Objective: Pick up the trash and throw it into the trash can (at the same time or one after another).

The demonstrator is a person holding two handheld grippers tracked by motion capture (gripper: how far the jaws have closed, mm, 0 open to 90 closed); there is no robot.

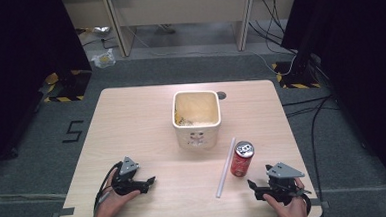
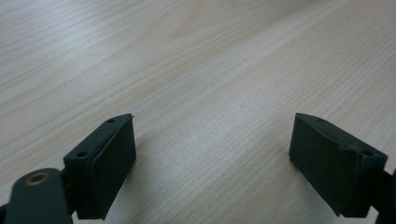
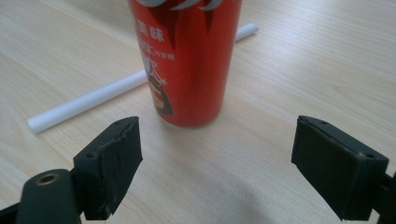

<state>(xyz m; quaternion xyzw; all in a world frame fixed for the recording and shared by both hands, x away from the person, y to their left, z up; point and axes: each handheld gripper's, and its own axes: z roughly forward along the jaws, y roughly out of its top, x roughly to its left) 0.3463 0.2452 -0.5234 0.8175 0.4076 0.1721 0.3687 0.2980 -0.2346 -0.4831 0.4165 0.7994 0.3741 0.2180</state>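
Observation:
A red drink can (image 1: 242,158) stands upright on the wooden table (image 1: 142,126), right of the middle. Just left of it lies a long white tube (image 1: 225,167). My right gripper (image 1: 254,189) rests near the table's front right edge, a little short of the can, jaws open and empty. In the right gripper view the can (image 3: 187,60) stands straight ahead beyond the open gripper (image 3: 217,135), and the tube (image 3: 93,100) runs behind it. My left gripper (image 1: 150,181) sits at the front left, open over bare wood (image 2: 212,133).
A white square bin (image 1: 196,119) with some scraps inside stands at the table's centre, behind the can. A small round hole (image 1: 222,94) marks the tabletop beside the bin. Cables and litter lie on the floor beyond the far edge.

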